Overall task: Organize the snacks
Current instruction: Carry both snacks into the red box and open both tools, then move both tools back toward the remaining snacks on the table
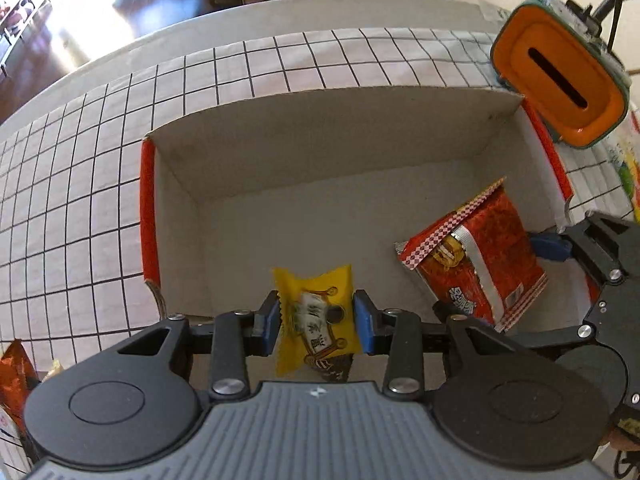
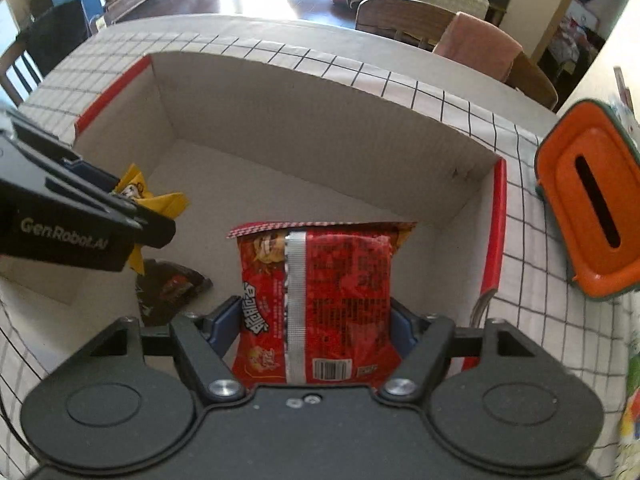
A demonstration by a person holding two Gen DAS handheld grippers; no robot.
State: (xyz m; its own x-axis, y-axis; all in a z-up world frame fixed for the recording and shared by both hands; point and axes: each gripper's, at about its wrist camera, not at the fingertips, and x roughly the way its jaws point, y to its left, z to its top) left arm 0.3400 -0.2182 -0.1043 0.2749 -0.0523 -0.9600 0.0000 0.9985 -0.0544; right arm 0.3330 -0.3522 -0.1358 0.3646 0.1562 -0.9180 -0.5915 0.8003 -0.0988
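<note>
A cardboard box [image 1: 320, 136] with red edges stands open on the checked tablecloth; it also shows in the right wrist view [image 2: 320, 128]. My left gripper [image 1: 316, 320] is shut on a yellow snack packet [image 1: 316, 312] and holds it over the box's near part. My right gripper [image 2: 316, 328] is shut on a red snack bag [image 2: 320, 300] and holds it inside the box at the right. The red bag [image 1: 480, 256] and the right gripper show in the left wrist view. A dark snack packet [image 2: 172, 284] lies on the box floor under the yellow packet [image 2: 148, 196].
An orange tissue holder [image 1: 560, 88] with a slot stands right of the box, also in the right wrist view [image 2: 592, 200]. More snack packets lie at the left edge [image 1: 16, 376] and right edge [image 1: 628, 160]. Chairs [image 2: 404, 20] stand behind the table.
</note>
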